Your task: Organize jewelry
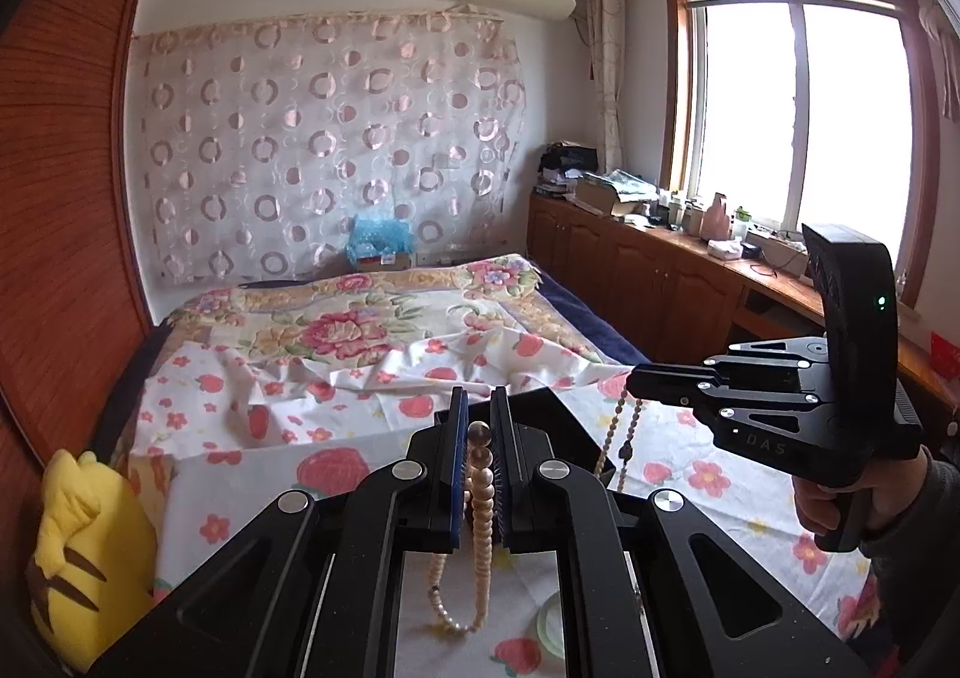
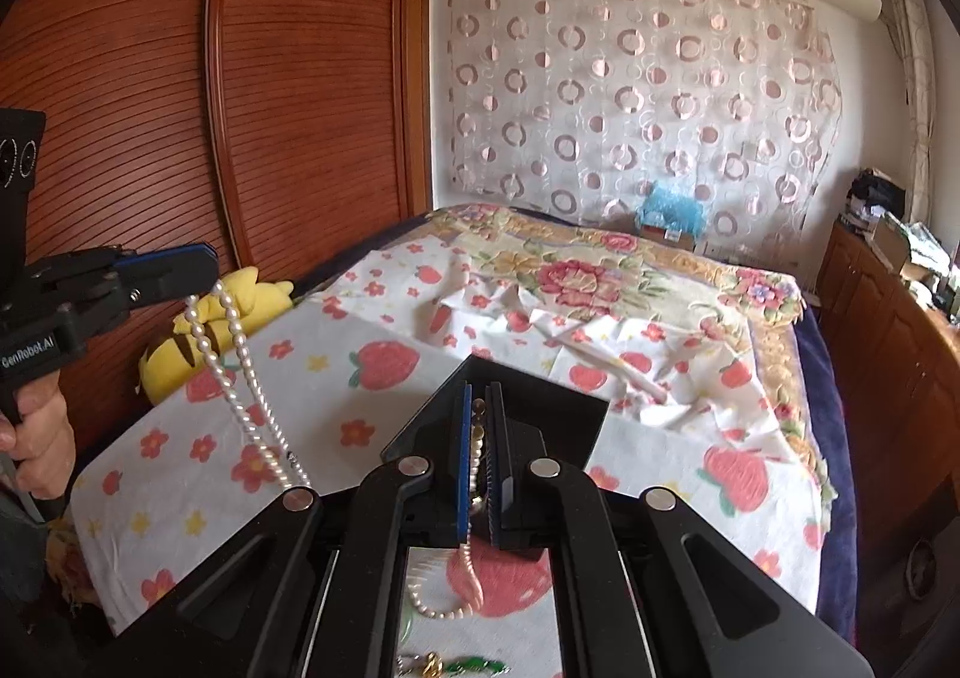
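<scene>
My left gripper [image 1: 478, 426] is shut on a string of pale pearl beads [image 1: 480, 504] that runs between its pads and hangs in a loop under it. From the right wrist view, the left gripper [image 2: 204, 264] is at the left, raised, with its pearl strand [image 2: 240, 372] dangling toward the cloth. My right gripper [image 2: 478, 420] is shut on a bead strand [image 2: 465, 570] too, which droops below it. In the left wrist view the right gripper [image 1: 636, 384] is at the right with beads [image 1: 618, 426] hanging from its tip. Whether both hold one necklace I cannot tell. A black box [image 2: 540, 408] lies just beyond.
A strawberry-print cloth [image 2: 384, 366] covers a raised flat surface at the near end of the bed. Green and gold jewelry [image 2: 456, 666] and a pale green ring [image 1: 552, 624] lie on it below the grippers. A yellow plush toy [image 1: 90, 558] sits left by the wooden wardrobe [image 2: 270, 108].
</scene>
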Demonstrator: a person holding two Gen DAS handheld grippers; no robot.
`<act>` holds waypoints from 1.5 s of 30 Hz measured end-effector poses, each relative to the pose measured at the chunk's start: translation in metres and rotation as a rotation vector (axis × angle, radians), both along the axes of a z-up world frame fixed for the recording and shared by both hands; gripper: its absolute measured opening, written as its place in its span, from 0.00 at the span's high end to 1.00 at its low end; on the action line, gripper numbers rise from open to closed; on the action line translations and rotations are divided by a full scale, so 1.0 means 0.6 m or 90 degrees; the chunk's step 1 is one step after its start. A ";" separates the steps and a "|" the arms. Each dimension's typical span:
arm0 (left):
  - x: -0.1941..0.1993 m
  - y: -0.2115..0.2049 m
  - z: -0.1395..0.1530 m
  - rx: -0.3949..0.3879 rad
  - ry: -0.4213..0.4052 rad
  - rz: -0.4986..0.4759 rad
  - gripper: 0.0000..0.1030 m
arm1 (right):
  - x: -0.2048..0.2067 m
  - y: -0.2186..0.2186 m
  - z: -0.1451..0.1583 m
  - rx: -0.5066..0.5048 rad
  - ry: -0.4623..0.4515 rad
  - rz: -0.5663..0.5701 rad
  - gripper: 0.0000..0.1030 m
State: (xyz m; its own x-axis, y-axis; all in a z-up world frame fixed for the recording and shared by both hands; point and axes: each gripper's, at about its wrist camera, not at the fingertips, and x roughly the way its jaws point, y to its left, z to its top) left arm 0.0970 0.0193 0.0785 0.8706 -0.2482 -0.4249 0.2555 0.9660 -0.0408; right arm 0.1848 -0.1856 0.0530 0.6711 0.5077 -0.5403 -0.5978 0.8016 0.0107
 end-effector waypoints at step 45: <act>0.090 -0.034 -0.218 0.035 0.245 -0.018 0.94 | 0.061 -0.023 0.004 0.026 -0.015 0.000 0.95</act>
State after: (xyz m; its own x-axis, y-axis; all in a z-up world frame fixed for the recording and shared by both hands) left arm 0.1510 -0.0011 -0.0522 0.6386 -0.2368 -0.7322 0.2576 0.9624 -0.0866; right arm 0.2214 -0.1992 0.0554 0.6839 0.5283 -0.5032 -0.5978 0.8012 0.0287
